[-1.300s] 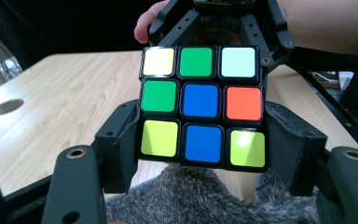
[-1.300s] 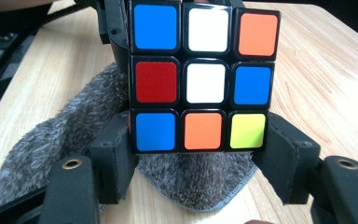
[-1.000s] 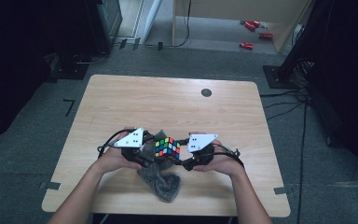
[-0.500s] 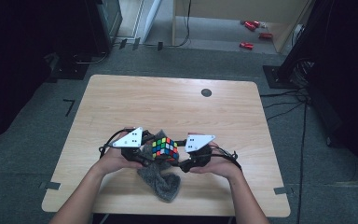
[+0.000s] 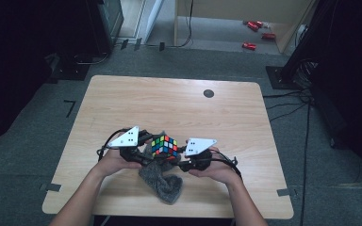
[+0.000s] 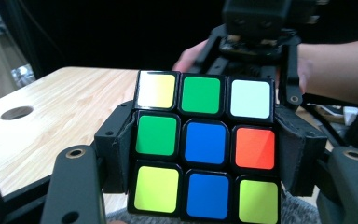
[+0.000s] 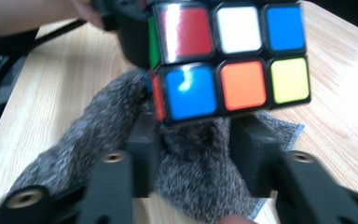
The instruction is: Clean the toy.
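**Item 1: puzzle cube, held for turning over a cloth pad**

- Puzzle cube (image 5: 165, 146): scrambled 3-by-3 cube, raised off the table (image 5: 169, 103) at the 6 o'clock edge, between the 2 hands. Probably held aloft so that its layers can turn freely.
- Left tongs (image 5: 147, 148): at 9 o'clock of the cube. Part open and clamped on the cube's 2 opposite sides, pads flat against the lower layers; they act as the steady holder.
- Right tongs (image 5: 181, 157): at 3 o'clock of the cube. The jaws have just been closing and now stand narrow under the cube's lower edge. Grey pile fills the gap, and I cannot tell whether they pinch anything.
- Grey cloth (image 5: 162, 181): rumpled, at 6 o'clock beneath the cube, touching the table. Likely a cushion against drops.
- Round hole (image 5: 209, 93): at 1 o'clock, well apart.
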A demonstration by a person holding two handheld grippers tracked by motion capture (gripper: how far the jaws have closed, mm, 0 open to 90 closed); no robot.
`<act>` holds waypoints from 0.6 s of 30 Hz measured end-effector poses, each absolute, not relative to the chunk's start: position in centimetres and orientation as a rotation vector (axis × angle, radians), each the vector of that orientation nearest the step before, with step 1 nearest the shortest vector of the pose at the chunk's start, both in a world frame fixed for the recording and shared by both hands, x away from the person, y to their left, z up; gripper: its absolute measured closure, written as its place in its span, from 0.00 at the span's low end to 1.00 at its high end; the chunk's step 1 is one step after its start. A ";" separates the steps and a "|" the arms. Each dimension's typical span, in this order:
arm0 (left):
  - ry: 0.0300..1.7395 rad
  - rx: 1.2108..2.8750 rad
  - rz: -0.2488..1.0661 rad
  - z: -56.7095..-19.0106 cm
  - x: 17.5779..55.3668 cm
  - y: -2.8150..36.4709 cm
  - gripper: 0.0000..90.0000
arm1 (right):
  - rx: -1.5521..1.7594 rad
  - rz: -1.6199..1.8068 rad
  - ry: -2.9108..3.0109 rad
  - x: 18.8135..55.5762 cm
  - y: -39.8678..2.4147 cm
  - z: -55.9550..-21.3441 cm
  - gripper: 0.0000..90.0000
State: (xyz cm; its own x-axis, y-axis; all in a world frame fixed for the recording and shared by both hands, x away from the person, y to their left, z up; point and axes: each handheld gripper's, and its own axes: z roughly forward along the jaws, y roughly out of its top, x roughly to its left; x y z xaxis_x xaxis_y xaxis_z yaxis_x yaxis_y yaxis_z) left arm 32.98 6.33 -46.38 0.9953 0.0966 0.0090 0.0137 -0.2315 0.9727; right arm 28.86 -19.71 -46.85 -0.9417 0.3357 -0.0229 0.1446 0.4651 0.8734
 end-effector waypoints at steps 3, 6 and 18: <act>0.087 1.812 0.076 -46.5 32.9 6.4 0.39 | 0.399 1.431 2.514 28.6 -19.7 -46.8 0.72; 0.094 1.823 0.075 -46.4 32.7 6.3 0.39 | 0.378 1.404 2.513 28.4 -19.7 -46.7 0.72; 0.182 1.767 0.086 -46.2 32.4 6.5 0.39 | 0.416 1.422 2.439 27.7 -20.4 -45.8 0.76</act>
State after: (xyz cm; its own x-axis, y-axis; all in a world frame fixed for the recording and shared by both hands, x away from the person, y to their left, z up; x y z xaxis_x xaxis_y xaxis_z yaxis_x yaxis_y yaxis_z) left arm 32.39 6.55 -46.15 0.9845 0.1701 -0.0424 0.0756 -0.1938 0.9781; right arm 27.71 -20.36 -45.79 -0.9172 0.3854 -0.1004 0.1025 0.4720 0.8756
